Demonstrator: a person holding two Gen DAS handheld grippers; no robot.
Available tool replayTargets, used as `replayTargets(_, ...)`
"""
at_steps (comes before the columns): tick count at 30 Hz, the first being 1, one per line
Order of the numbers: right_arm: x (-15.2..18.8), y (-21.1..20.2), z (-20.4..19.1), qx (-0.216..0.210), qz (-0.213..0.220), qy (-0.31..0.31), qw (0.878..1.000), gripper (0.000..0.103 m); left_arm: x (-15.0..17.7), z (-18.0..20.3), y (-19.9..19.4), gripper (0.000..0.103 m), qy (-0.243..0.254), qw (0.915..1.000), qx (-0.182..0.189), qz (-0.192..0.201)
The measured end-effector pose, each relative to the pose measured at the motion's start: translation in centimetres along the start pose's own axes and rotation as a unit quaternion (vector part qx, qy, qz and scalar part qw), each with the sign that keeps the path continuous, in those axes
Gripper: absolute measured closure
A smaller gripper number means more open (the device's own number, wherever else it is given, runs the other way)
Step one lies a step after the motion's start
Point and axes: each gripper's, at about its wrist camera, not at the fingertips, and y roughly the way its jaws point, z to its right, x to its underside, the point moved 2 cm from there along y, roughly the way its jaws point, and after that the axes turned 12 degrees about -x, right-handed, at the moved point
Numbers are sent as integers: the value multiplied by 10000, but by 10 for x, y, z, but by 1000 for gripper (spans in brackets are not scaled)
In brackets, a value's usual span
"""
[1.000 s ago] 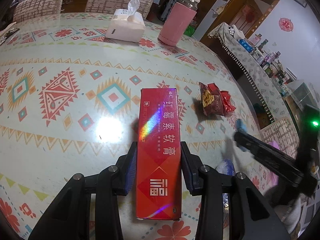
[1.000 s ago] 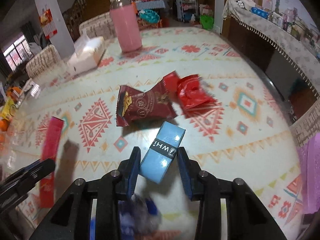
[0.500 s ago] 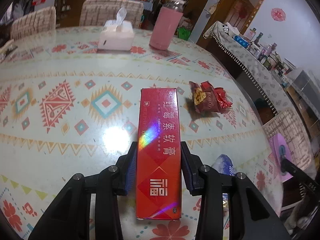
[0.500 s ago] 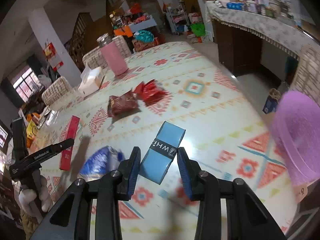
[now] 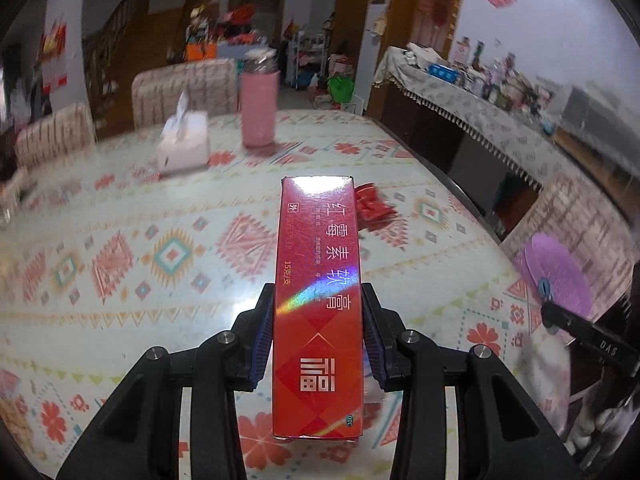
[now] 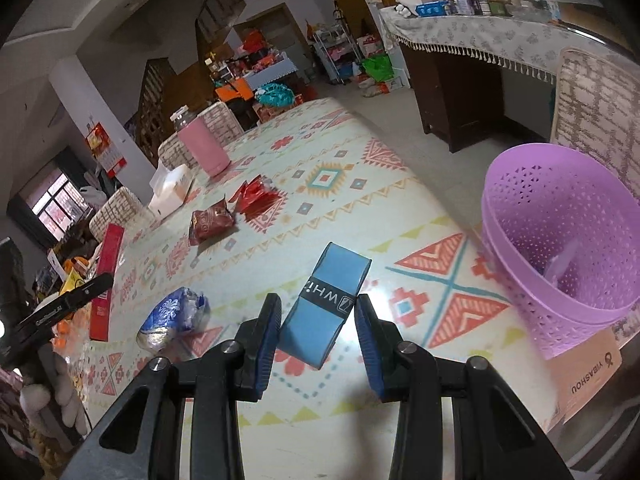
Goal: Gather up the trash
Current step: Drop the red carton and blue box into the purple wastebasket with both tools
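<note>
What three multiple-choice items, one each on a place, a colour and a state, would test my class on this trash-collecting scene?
1. Where is the purple basket?
A. Beside the table's edge
B. On the chair
C. Next to the tissue box

2. What colour is the packet between the right gripper's fingers?
A. Red
B. Blue
C. Green

3. What is the left gripper doing?
A. Open, holding nothing
B. Clamping a flask
C. Clamping a red box

Answers: 1 A, the basket stands past the table rim. 2 B, its wrapper is blue with a black band. 3 C, both pads press the box's sides.
</note>
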Motion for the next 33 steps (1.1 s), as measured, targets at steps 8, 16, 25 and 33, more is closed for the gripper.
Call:
replayTargets(8,-3,-25,17,80,224,-152,9996,62,-7,69,-17,64,607,9976,-152,308)
replayTargets(16,-10,-55,41,235,434,-240,9985,62,-13,123,-14,64,965,9948,-93,324)
replayTargets(25,-18,-80,82,367,626,-22,9974,62,-15,172,-6,64,1297,9912,16,275)
replayTargets(33,-24,-97,110,454,789,172,9957,62,-14,206,-1,64,1535,9878,158,229)
